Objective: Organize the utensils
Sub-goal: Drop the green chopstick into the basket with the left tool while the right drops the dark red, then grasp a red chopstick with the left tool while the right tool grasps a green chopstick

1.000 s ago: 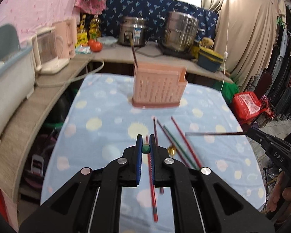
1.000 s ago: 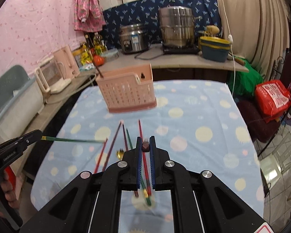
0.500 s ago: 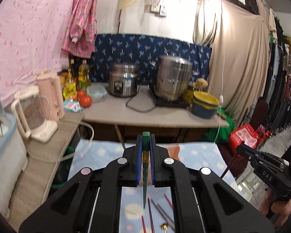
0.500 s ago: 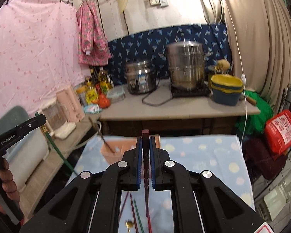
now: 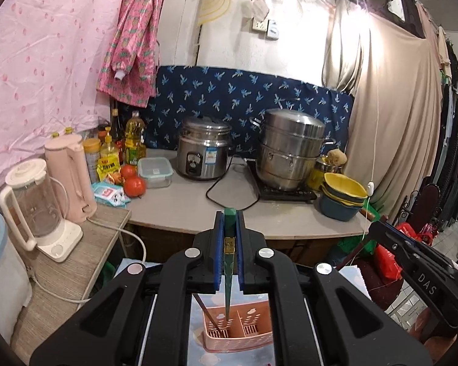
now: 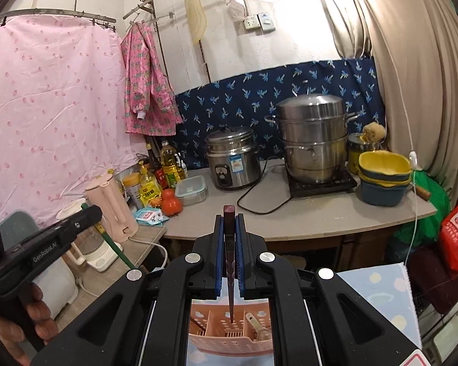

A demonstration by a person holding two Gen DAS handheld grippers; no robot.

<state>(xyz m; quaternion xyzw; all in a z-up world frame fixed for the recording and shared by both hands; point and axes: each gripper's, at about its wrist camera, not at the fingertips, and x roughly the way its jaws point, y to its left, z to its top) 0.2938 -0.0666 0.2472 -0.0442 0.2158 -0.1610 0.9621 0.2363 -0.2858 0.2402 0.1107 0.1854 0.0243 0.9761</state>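
Two handheld tongs hang above a pink utensil basket (image 5: 238, 332) that stands on a tabletop (image 6: 381, 292) covered in a pale blue cloth with yellow dots.

The left tongs (image 5: 229, 244) are clamped on a green chopstick (image 5: 228, 286), held upright between their blue pads. Its tip points straight down toward 6 o'clock, over the basket's left compartment. A dark chopstick (image 5: 207, 314) already stands tilted in that compartment, leaning toward 11 o'clock.

The right tongs (image 6: 229, 244) are clamped on a dark red chopstick (image 6: 230, 274), also upright, with its tip low over the basket's middle compartment (whether it touches the bottom is unclear). A spoon (image 6: 258, 326) lies in the right compartment.

In the left wrist view, the other tool shows at 4 o'clock; in the right wrist view, the left tool and the hand (image 6: 21, 326) holding it show at 8 o'clock.

Beyond the basket, toward 12 o'clock, a kitchen counter (image 5: 198, 210) carries a rice cooker (image 5: 205, 149), a steel steamer pot (image 5: 290, 149), stacked yellow and blue bowls (image 5: 343, 195), tomatoes (image 5: 134, 184), oil bottles (image 5: 134, 140) and a pink kettle (image 5: 73, 174).
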